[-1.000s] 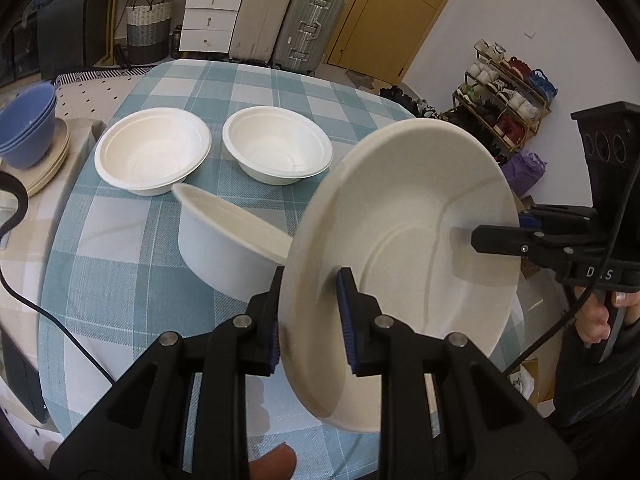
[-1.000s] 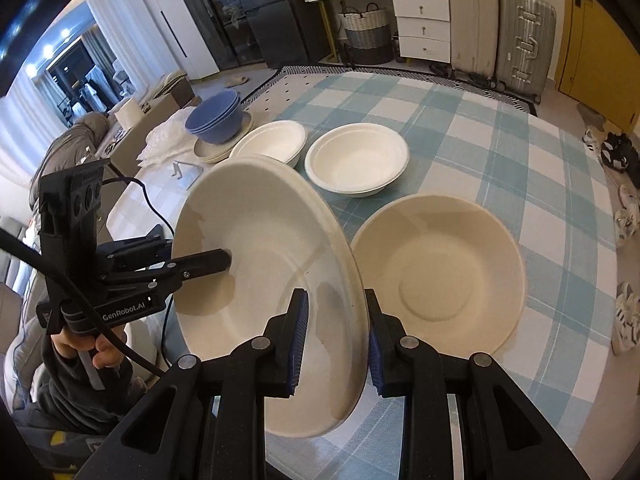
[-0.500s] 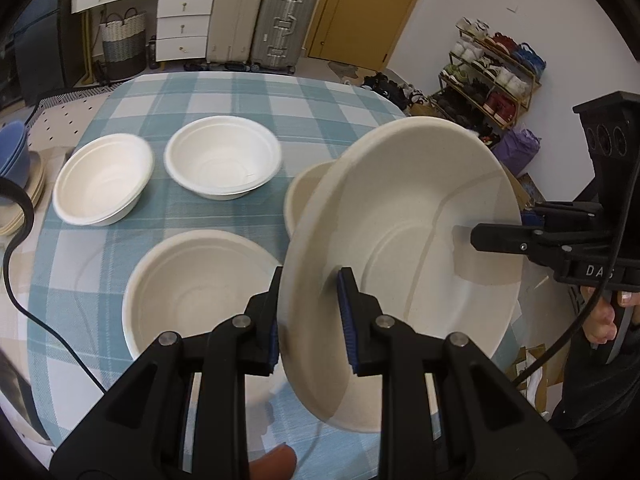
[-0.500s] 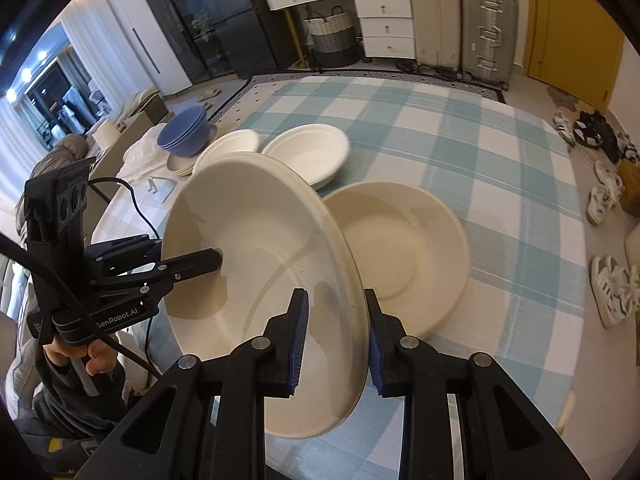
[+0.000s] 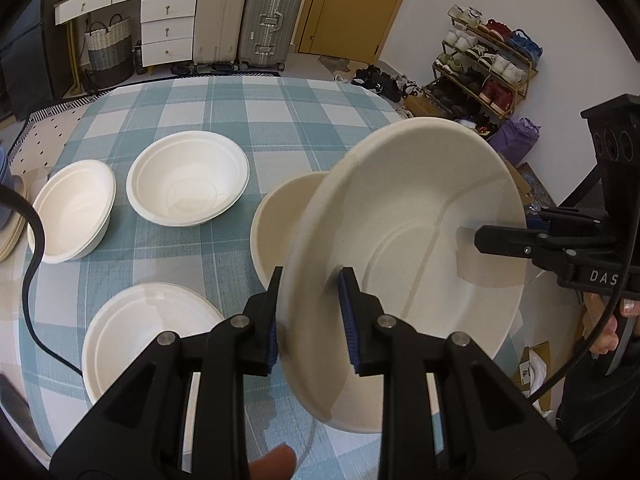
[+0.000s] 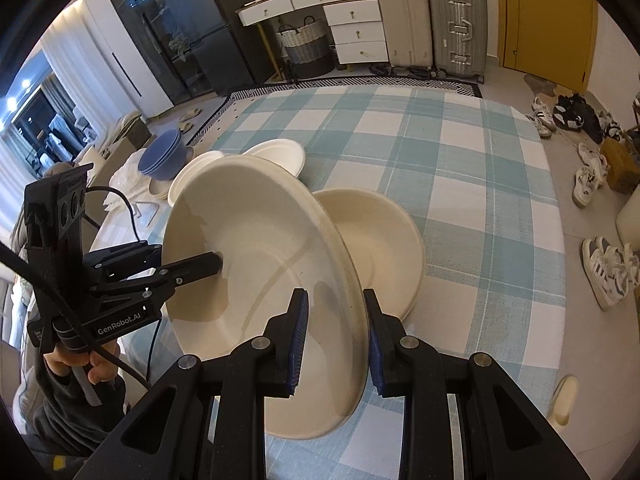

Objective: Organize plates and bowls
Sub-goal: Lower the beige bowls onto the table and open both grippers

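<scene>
Gripping the big cream plate [image 5: 404, 240] from both sides, I have it lifted off the table and tilted, its hollow face turned toward me. My left gripper [image 5: 308, 320] is closed down to a narrow gap on the rim nearest that camera, one blue pad [image 5: 347, 316] inside the dish and the other behind it. My right gripper [image 6: 334, 336] pinches the opposite rim the same way, jaws nearly together with only the plate's edge between them. Each wrist view shows the other gripper reaching in from the far rim, with a hand [image 6: 80, 368] wrapped around its handle. Just behind the held plate, partly hidden by it, a second cream plate [image 6: 372, 236] lies flat on the checked blue and white tablecloth [image 6: 460, 168]. To the left in the left wrist view, close to the table's near edge, sits a white bowl [image 5: 140, 340], and a black cable [image 5: 30, 280] curves past it. Farther back two more white bowls stand side by side, one [image 5: 188, 178] nearer the table's middle and one [image 5: 72, 210] toward its left edge. Beyond the table's left edge, a stack of blue bowls [image 6: 164, 154] rests on pale plates. Against the far wall stand white drawers [image 5: 168, 28], a woven basket [image 5: 110, 50] and two suitcases [image 5: 248, 12], with a shoe rack [image 5: 492, 64] off to the right.
</scene>
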Tool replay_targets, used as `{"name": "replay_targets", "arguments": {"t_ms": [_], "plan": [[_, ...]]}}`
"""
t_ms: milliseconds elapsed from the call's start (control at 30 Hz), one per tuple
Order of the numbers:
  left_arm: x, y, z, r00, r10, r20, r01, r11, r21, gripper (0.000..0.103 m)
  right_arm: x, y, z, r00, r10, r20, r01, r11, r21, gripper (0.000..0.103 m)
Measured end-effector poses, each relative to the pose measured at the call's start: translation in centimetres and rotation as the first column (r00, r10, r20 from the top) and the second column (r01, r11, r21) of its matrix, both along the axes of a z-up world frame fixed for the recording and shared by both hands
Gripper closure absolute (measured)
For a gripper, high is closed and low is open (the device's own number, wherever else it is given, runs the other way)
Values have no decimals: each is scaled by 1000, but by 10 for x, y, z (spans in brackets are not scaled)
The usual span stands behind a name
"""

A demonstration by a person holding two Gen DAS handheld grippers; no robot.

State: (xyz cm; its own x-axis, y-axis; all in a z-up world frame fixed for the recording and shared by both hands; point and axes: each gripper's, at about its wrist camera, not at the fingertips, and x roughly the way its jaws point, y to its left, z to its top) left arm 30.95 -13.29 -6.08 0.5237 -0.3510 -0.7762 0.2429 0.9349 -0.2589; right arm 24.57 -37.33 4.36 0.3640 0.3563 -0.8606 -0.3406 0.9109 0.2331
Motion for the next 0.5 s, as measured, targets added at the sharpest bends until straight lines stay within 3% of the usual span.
{"name": "replay_targets", "arguments": {"t_ms": [500], "plan": [[47,-6,-7,999,16,-35,-16,1000,1,79,32,-6,-12,999,-44,-10,44,999,8,75]]}}
